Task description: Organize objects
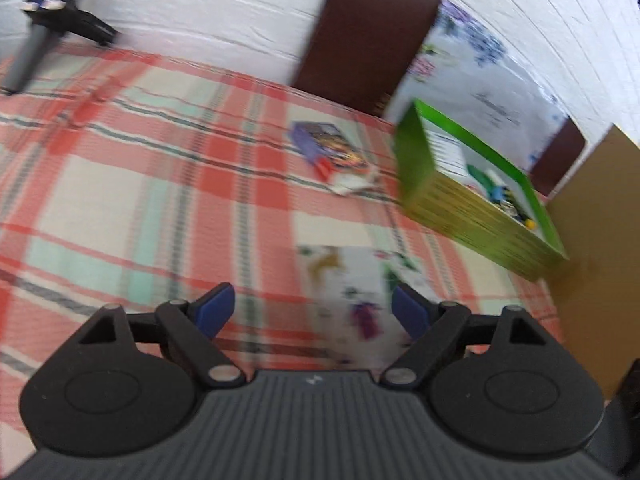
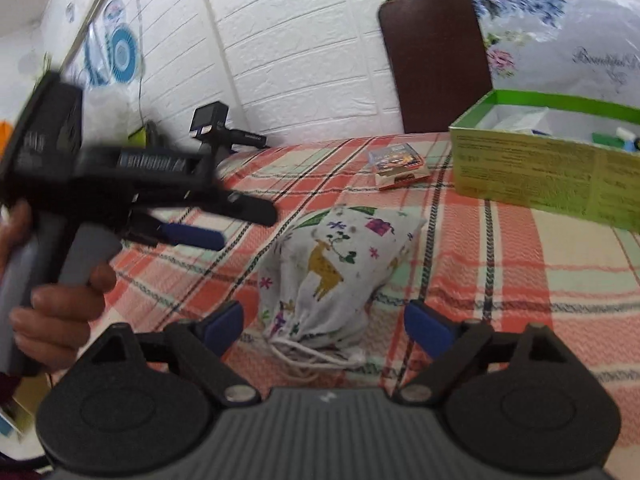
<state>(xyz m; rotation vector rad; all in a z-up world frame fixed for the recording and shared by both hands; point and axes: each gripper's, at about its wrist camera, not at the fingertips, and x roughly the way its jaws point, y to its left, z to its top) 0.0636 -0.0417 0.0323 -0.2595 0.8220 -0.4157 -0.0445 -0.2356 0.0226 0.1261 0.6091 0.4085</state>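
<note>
**Two open grippers above a plaid bedspread, with box, pouch and card pack**

My left gripper hangs over the plaid bedspread with its blue fingers spread wide and nothing between them; the left wrist view is blurred. My right gripper likewise stands wide apart and grips nothing. Between and just beyond its fingers lies a white drawstring pouch, printed with a deer and small coloured motifs, its cord end toward me; what it contains cannot be seen. In the left wrist view the same pouch lies just ahead of my fingers.

The green box sits open-topped on the bedspread at the right, near the headboard. Inside it are a white insert or paper, a green piece and several small mixed-colour items, too small to identify. The left wrist view shows the box near the bed's edge, holding the same small pieces.

A card pack with a colourful face lies on the bedspread just left of the box, apart from the pouch. A camera on a stand rests near the wall.
</note>
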